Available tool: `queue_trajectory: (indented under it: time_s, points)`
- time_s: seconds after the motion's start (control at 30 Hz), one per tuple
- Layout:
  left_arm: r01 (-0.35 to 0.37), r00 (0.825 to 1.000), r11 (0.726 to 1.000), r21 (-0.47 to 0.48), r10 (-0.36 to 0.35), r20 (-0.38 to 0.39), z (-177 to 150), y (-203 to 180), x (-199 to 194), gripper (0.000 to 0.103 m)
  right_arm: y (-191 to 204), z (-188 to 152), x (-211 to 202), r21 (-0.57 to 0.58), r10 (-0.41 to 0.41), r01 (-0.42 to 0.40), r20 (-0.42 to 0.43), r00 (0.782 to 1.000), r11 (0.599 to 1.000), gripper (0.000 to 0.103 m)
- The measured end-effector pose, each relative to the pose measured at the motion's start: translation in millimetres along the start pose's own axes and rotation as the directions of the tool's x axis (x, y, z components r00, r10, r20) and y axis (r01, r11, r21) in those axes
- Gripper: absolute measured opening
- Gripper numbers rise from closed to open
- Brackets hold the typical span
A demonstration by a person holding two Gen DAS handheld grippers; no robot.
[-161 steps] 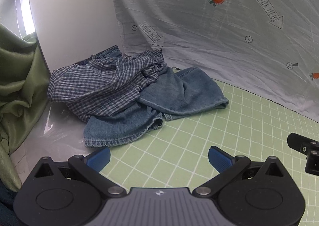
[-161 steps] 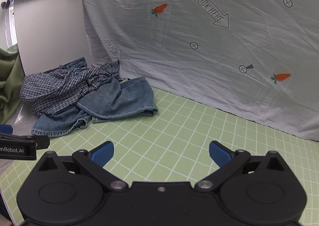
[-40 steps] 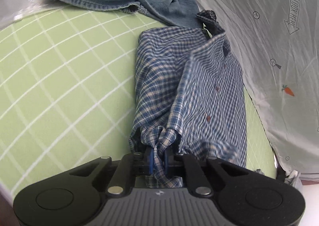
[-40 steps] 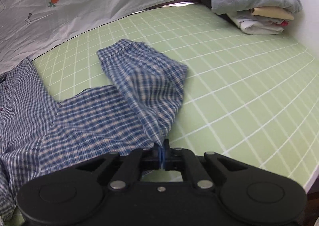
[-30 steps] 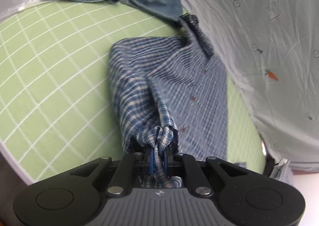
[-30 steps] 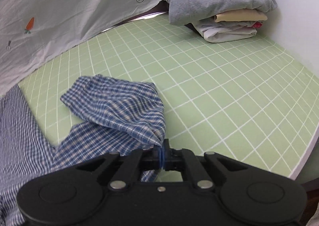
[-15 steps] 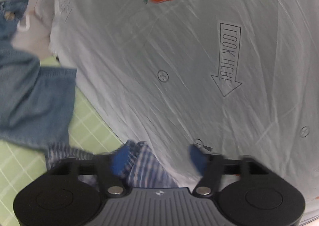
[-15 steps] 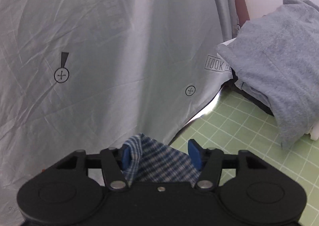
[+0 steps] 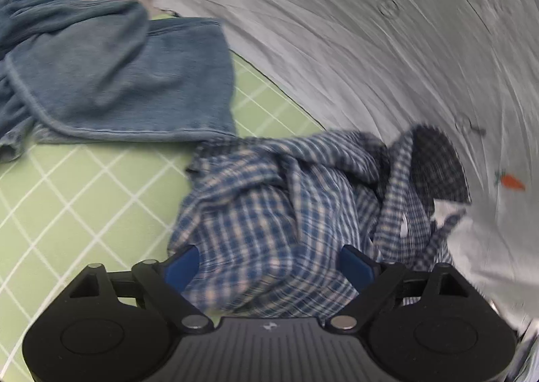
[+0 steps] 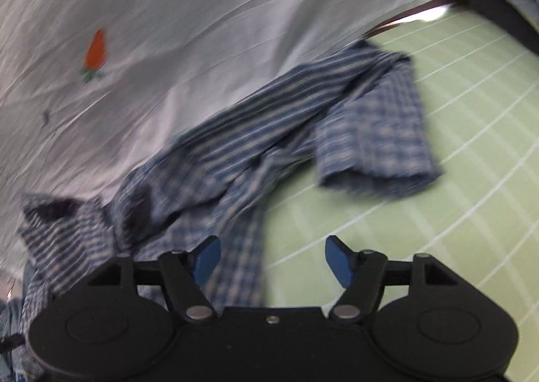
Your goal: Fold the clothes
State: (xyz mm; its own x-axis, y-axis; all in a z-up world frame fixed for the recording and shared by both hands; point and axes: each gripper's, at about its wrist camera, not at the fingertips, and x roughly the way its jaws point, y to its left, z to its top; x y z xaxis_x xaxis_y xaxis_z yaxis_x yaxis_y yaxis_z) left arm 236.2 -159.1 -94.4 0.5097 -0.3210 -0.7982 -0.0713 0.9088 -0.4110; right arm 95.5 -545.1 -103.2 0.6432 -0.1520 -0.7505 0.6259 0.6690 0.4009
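A blue checked shirt (image 9: 279, 213) lies bunched on the green grid mat (image 9: 84, 200), pushed up against the grey printed sheet. My left gripper (image 9: 269, 264) hangs over the heap, its jaws still opening; cloth lies under and between the blue pads without being pinched. In the right wrist view the same shirt (image 10: 269, 146) stretches along the sheet's foot, one sleeve (image 10: 374, 143) flopped onto the mat. My right gripper (image 10: 273, 261) is also opening, a strip of the shirt lying loose below its left pad. Both views are motion-blurred.
Blue denim garments (image 9: 111, 72) lie in a heap at the mat's far left, just beyond the shirt. The grey sheet (image 10: 168, 28) with carrot prints rises behind the mat like a wall. Bare mat (image 10: 454, 180) spreads to the right of the shirt.
Both grippers were shut on the shirt's hem a second ago. They carried it towards the sheet, let go and opened wide; the shirt now lies crumpled at the sheet's foot.
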Motion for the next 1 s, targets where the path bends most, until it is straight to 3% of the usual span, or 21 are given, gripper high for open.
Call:
queue_trajectory:
  time_s: [0.07, 0.17, 0.4, 0.83, 0.93, 1.0]
  points:
    - [-0.021, 1.000, 0.999, 0.030, 0.021, -0.008, -2.2, -6.7, 10.5, 0.093, 15.9, -6.2, 9.5, -0.025, 0.037, -0.038, -0.030, 0.999, 0.999, 0.078]
    - [-0.056, 0.998, 0.997, 0.046, 0.058, -0.029, -4.1, -12.9, 23.5, 0.092, 33.9, -12.3, 18.7, -0.078, 0.014, -0.017, -0.035, 0.999, 0.997, 0.078]
    - [-0.080, 0.995, 0.997, 0.011, 0.081, -0.065, -6.7, -9.1, 29.1, 0.087, 41.4, -10.3, 23.1, -0.138, -0.041, 0.037, -0.027, 0.999, 0.990, 0.058]
    - [-0.104, 0.992, 0.995, 0.007, 0.104, -0.068, -8.0, -9.7, 34.4, 0.087, 43.6, -8.0, 25.9, -0.196, -0.064, 0.058, -0.022, 0.998, 0.979, 0.053]
    - [-0.105, 0.992, 0.994, 0.015, 0.106, -0.067, -8.2, -9.8, 34.2, 0.086, 43.9, -7.3, 26.4, -0.207, -0.072, 0.067, -0.019, 0.997, 0.976, 0.043]
    - [-0.110, 0.992, 0.994, 0.028, 0.111, -0.064, -8.7, -10.7, 33.0, 0.079, 42.8, -8.5, 25.7, -0.223, -0.073, 0.067, -0.020, 0.997, 0.972, 0.025]
